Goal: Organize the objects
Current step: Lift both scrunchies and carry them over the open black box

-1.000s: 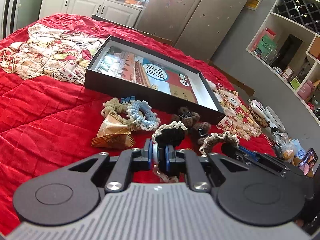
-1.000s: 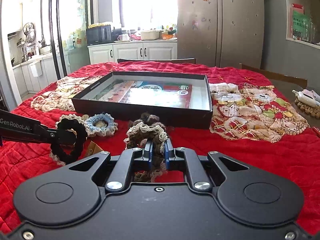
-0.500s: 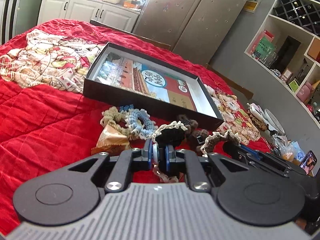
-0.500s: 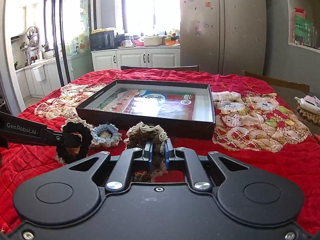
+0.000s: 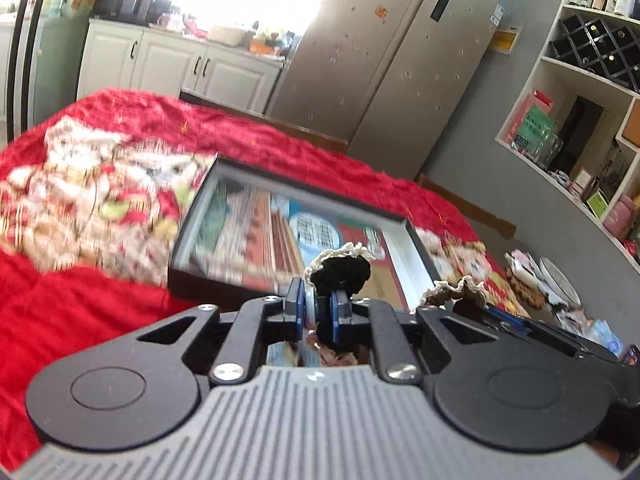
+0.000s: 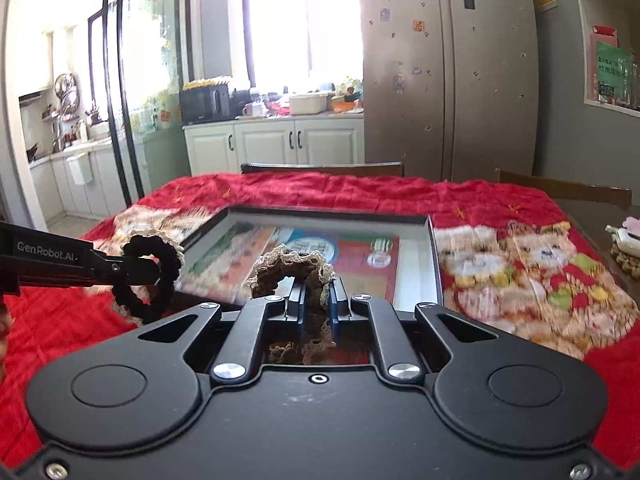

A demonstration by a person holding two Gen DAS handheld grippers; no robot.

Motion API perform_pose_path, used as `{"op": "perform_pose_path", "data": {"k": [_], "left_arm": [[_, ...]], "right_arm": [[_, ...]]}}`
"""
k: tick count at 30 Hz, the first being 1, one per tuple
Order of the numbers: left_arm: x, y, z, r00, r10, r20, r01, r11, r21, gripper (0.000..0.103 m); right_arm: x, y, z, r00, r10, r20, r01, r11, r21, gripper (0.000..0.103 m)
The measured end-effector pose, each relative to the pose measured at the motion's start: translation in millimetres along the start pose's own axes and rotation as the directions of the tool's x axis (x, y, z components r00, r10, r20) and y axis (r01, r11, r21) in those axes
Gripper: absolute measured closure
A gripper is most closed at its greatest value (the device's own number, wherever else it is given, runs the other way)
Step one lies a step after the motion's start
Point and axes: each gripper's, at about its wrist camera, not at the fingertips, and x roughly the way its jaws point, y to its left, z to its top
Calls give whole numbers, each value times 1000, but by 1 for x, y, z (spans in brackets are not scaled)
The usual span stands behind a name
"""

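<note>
L gripper is pinched on a black crocheted scrunchie with cream lace trim, held up in the air at the near edge of the shallow black cardboard box with a printed picture lining. R gripper is clamped on a brown crocheted scrunchie with cream frilled edge, also lifted, over the box's near wall. R view alone shows the L tool from the side – white "GenRobot.AI" lettering on its black arm – w/ the black scrunchie seen as a full ring. L view alone shows the wall shelves with bottles. Box sits on a red velvet tablecloth; green sign on the far shelf has writing too blurred to read. Silver fridge stands behind – stickers on it.
</note>
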Motion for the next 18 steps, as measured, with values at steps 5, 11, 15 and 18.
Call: {"op": "perform_pose_path", "data": {"k": [5,11,15,18], "left_arm": [[21,-2,25,999,18,30,-18,1000,9,87],[56,3,44,998,44,40,-43,999,-14,87],[81,9,53,997,66,34,-65,997,-31,87],[100,13,58,996,85,25,-84,996,-42,87]], "right_arm": [[30,-8,23,1000,-21,11,21,1000,23,92],[73,-15,41,998,-67,12,66,998,15,92],[105,-22,48,996,-84,1,84,996,43,92],[126,-26,50,995,-99,-5,99,993,64,92]]}}
